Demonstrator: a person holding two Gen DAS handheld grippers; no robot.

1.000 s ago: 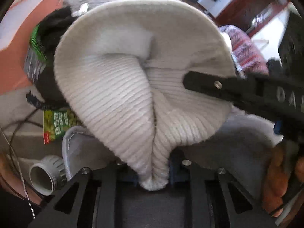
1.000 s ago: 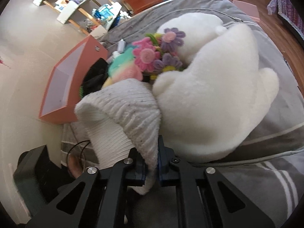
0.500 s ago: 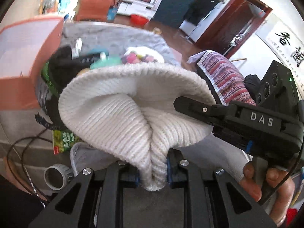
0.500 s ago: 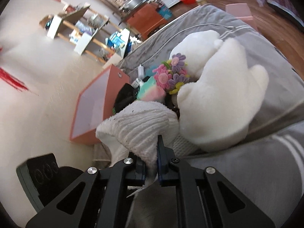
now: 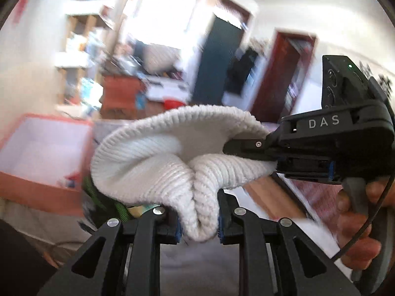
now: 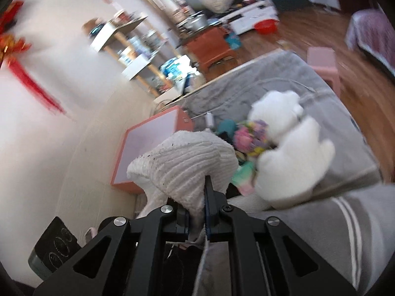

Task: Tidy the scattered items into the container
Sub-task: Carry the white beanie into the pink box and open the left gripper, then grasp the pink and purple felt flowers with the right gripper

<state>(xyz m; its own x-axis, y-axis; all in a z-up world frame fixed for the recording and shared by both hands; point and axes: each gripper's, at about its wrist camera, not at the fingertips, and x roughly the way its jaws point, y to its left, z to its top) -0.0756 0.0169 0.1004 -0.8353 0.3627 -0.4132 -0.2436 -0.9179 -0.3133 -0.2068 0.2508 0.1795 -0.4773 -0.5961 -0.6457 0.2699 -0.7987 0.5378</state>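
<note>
A white ribbed knit hat (image 5: 170, 157) hangs between both grippers, lifted above the grey bed. My left gripper (image 5: 198, 224) is shut on one bunched edge of the hat. My right gripper (image 6: 197, 219) is shut on the other edge; the right gripper also shows in the left wrist view (image 5: 251, 148), at the hat's right side. The hat shows in the right wrist view (image 6: 187, 162) too. The orange box with a pale inside (image 5: 37, 148) lies open to the left, below the hat; it is also in the right wrist view (image 6: 148, 143).
A large white plush toy (image 6: 291, 162) with pastel flowers (image 6: 251, 138) lies on the grey bedcover (image 6: 321, 217). A teal item and small bottle lie near the box. Dark and green items (image 5: 106, 204) sit under the hat. Shelves and a wall stand behind.
Both grippers have lifted the hat higher off the bed and tilted up; the room now shows behind it. The box has dropped lower in the views. Both grips are unchanged.
</note>
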